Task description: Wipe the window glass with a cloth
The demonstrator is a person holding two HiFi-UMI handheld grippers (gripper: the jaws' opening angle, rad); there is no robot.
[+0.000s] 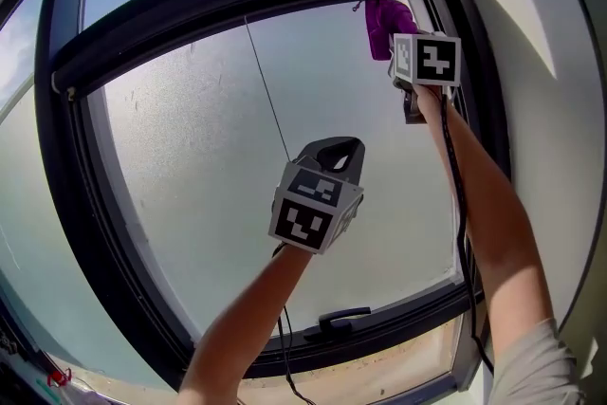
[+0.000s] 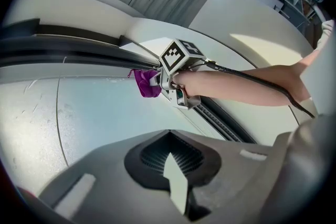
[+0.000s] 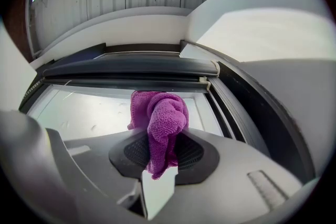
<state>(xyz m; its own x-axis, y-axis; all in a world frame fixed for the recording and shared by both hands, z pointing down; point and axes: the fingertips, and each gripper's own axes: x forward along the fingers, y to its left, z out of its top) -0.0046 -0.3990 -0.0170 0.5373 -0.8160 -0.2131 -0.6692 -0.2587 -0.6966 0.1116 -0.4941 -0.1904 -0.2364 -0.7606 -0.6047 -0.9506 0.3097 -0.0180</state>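
Note:
The window glass (image 1: pixel 218 166) fills the head view inside a dark frame (image 1: pixel 237 0). A purple cloth (image 1: pixel 387 22) is pressed on the glass at its top right corner, and my right gripper (image 1: pixel 391 41) is shut on it. In the right gripper view the cloth (image 3: pixel 160 123) bulges out between the jaws, just below the upper frame bar (image 3: pixel 131 68). My left gripper (image 1: pixel 340 149) hovers in front of the middle of the glass, shut and holding nothing. The left gripper view shows the cloth (image 2: pixel 145 83) and the right gripper (image 2: pixel 159 80) up by the frame.
A black window handle (image 1: pixel 343 318) sits on the lower frame. A thin dark line (image 1: pixel 268 90) runs down the pane. White wall (image 1: pixel 560 109) borders the frame on the right. A black cable (image 1: pixel 461 232) hangs along the right arm.

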